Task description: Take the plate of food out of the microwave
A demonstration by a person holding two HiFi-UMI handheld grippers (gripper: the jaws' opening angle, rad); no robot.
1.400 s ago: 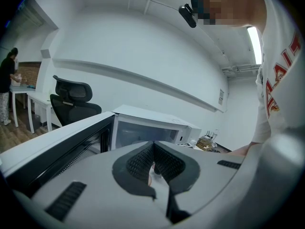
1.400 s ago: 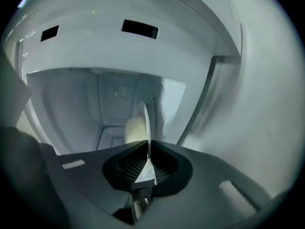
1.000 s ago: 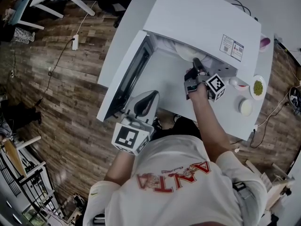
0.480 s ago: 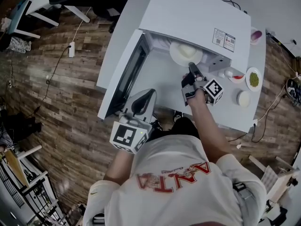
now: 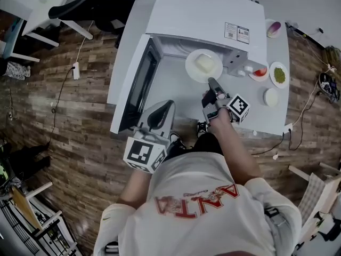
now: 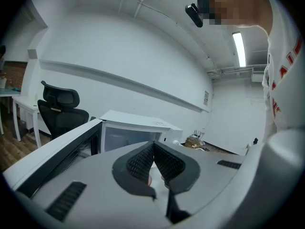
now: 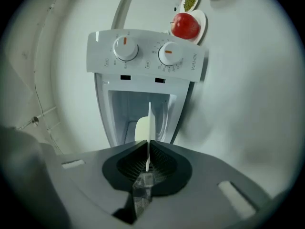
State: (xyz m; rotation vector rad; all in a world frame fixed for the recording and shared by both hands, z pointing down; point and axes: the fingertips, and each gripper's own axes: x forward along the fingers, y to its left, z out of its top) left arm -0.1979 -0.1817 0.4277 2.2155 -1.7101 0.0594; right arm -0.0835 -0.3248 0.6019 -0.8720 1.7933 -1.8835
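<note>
Right gripper point(image 5: 212, 84) clamped on rim of plate point(image 5: 191, 69). Plate at gripper's 12 o'clock, just outside microwave point(image 5: 202, 15) mouth. Recommended: hold plate level, draw toward 6 o'clock, set on table point(image 5: 186, 97). Left gripper point(image 5: 161, 116) jaws together, empty, at plate's 7 o'clock.

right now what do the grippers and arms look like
Left gripper and right gripper: pale grey shells, dark ribbed pads on the jaws, a white cube with black square markers. White short-sleeved T-shirt with red lettering.
</note>
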